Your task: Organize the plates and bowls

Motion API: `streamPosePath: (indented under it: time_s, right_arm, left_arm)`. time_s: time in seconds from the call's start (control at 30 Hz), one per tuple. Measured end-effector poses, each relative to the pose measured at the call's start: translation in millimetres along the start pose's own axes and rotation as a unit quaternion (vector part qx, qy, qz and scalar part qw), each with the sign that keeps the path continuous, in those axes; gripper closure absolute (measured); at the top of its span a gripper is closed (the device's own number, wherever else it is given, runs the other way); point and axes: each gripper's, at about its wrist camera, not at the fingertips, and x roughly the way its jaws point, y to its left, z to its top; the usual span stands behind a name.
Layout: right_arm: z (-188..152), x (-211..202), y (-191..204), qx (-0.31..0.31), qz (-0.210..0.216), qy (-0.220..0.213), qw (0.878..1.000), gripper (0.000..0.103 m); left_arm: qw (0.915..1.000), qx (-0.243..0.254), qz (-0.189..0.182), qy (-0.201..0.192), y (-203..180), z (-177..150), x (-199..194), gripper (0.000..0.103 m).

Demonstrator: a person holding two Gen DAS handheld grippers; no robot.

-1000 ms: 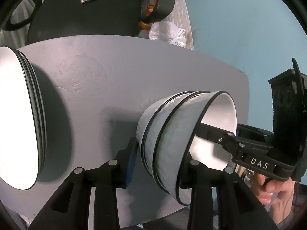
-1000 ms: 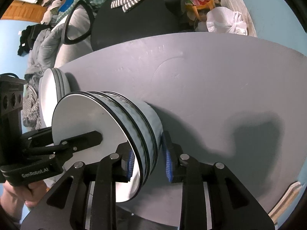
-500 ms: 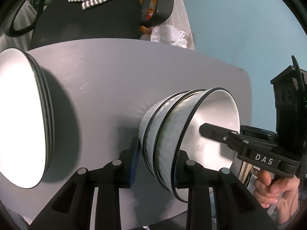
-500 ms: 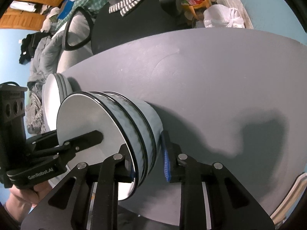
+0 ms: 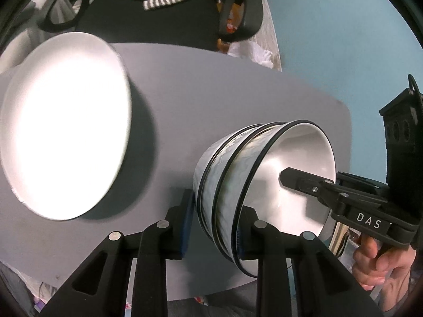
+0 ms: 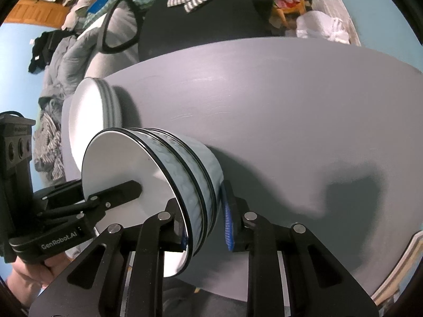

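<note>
- Both tongs pinch the stack of bowls (image 5: 238, 185) by its rim, one on each side.
- Left tongs (image 5: 212, 227) have just been squeezing tighter; so have the right tongs (image 6: 205, 227).
- The bowls sit over the grey table (image 6: 277, 100), beside the pile of plates (image 5: 66, 124).

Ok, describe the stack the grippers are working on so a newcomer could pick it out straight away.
On the grey table are two white stacks. The bowl stack is the one nearer the grippers, with the left gripper and the right gripper each straddling its wall at opposite sides. Unlike the flat plate stack behind it, it is deep-sided, with pale blue patterned walls and thin black rims.
</note>
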Motion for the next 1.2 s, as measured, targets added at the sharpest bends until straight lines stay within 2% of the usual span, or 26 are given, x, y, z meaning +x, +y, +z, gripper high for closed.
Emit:
streamPosePath:
  time_s: [0.37,0.57,0.9,1.2]
  right_arm:
    - [11,-8,56,-0.048,-0.006,-0.015,0.999,0.082]
    - [23,-4,86,-0.07,-0.01,-0.018,0.997,0.082]
    - [48,20,132,-0.095,-0.009,-0.012,0.995,0.082]
    - [69,54,161,-0.104,-0.013,0.008,0.994,0.082]
  left_arm:
    - [0.9989,-0.017,0.005,-0.043,30,-6,-48,0.077]
    - [0.9976,-0.034,0.007,-0.059,61,1,-66,0.077]
    - [0.9956,-0.062,0.012,-0.069,109,21,-72,0.078]
    - [0.9942,-0.083,0.031,-0.061,153,38,-61,0.078]
